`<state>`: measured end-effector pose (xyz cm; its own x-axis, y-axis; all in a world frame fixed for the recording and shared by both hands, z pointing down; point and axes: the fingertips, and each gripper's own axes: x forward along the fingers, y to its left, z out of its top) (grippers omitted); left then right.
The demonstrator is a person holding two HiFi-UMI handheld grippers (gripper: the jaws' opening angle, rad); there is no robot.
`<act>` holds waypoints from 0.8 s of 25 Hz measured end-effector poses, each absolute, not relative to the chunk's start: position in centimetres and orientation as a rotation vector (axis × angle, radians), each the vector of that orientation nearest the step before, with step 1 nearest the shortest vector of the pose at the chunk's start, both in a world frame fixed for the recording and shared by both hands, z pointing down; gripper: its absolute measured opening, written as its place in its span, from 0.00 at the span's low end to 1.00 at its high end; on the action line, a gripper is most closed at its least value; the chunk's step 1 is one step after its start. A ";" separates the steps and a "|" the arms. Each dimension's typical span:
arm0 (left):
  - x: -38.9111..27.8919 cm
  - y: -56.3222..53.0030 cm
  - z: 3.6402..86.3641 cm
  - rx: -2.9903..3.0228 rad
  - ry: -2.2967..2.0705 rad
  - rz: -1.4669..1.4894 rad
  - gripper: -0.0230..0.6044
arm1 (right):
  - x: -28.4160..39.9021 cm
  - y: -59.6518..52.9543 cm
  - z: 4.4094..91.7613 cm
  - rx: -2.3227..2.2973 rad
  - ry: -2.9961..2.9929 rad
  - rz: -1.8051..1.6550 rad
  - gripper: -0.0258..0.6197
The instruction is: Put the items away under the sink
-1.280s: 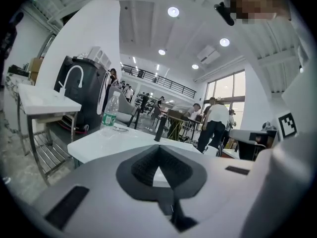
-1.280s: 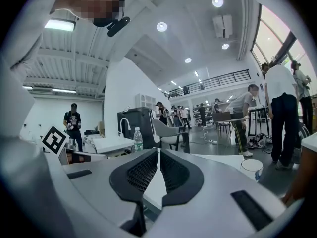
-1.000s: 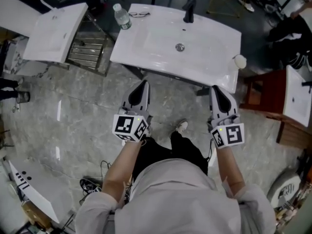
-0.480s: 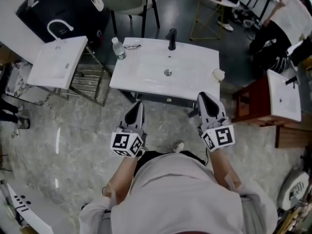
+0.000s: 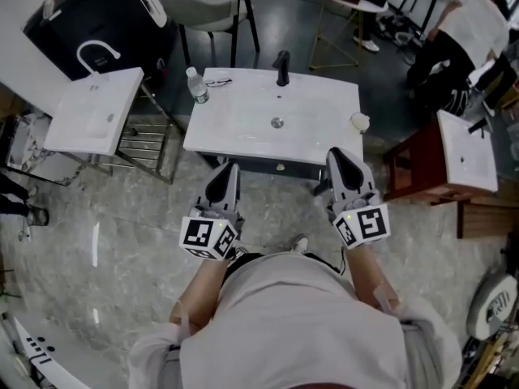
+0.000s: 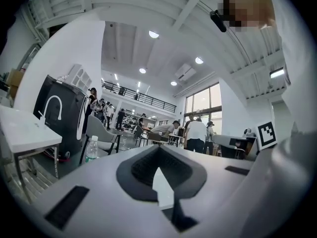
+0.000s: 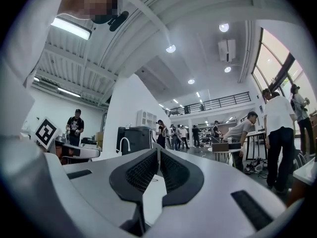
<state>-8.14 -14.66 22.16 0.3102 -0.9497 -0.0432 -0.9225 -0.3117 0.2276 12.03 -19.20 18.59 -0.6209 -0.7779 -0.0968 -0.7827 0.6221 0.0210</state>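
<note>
A white sink counter (image 5: 243,132) with a black faucet (image 5: 282,67) stands ahead of me. On it are a clear water bottle (image 5: 195,85) (image 6: 91,149) at the left back corner, a pair of glasses (image 5: 216,79) beside the bottle, and a small round white item (image 5: 359,121) at the right edge. My left gripper (image 5: 225,171) (image 6: 159,148) hovers short of the counter's front edge, shut and empty. The right gripper (image 5: 336,154) (image 7: 158,150) is level with it on the right, pads together with nothing between them. The space under the sink is hidden.
A second white basin (image 5: 93,108) on a metal rack (image 5: 150,140) stands to the left. A dark wooden stand (image 5: 422,168) with another basin (image 5: 466,152) is on the right. A chair (image 5: 203,10) and seated people (image 5: 462,31) are beyond the sink.
Both grippers have risen and sit further back from the counter's front edge. The head view has pulled back, so the sink looks smaller and more of the room shows. Both stay shut.
</note>
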 end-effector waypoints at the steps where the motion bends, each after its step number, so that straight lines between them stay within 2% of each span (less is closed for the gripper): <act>1: -8.4 -14.6 22.0 2.414 -1.728 -0.250 0.04 | 11.9 -19.1 18.3 -1.336 2.750 0.096 0.11; 20: -9.4 -14.4 21.7 2.497 -1.546 -0.156 0.04 | 8.6 -16.3 16.5 -1.377 2.749 0.087 0.11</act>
